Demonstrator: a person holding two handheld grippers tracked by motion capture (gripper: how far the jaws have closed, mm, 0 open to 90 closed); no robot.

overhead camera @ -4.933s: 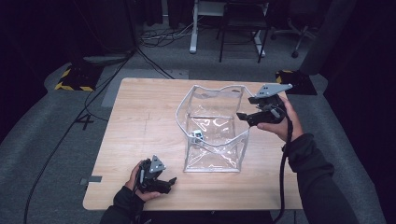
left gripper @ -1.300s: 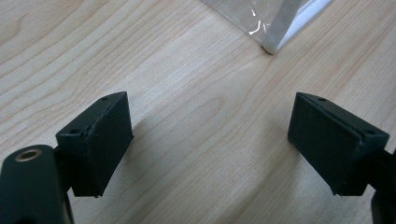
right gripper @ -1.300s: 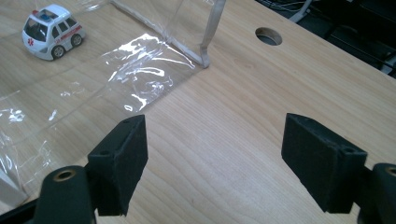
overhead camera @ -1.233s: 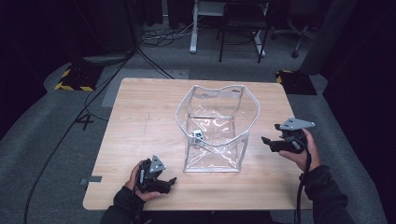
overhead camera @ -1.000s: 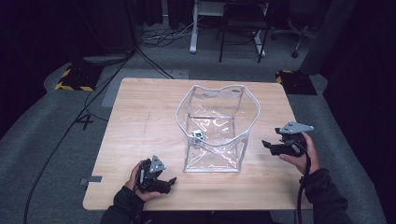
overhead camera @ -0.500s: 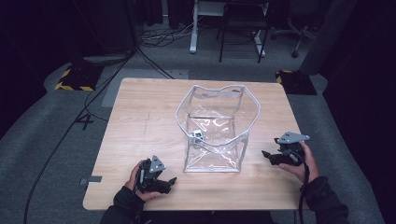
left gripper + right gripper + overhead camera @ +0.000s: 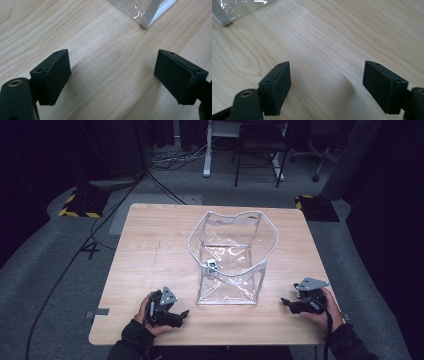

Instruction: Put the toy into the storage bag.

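Note:
A clear plastic bag (image 7: 231, 257) with a white zip rim stands open in the middle of the wooden table (image 7: 150, 250); a small white zip pull (image 7: 210, 265) hangs on its near left side. My left gripper (image 7: 181, 315) rests low near the table's front edge, left of the bag, open and empty. In the left gripper view its jaws (image 7: 112, 75) stand wide over bare wood, with the bag's corner (image 7: 146, 21) ahead. My right gripper (image 7: 285, 303) sits low at the front right, open and empty; in the right gripper view (image 7: 325, 83) the bag's corner (image 7: 224, 18) is far left.
The table's front edge lies just under both hands. Beyond the table are a grey carpet floor, cables (image 7: 150, 175), desk legs (image 7: 206, 150) and a chair base (image 7: 315, 172). Bare wood surrounds the bag on all sides.
My right gripper has come away from the bag's right rim, moving toward the front right of the table and sinking close to its surface. The left gripper has stayed put.

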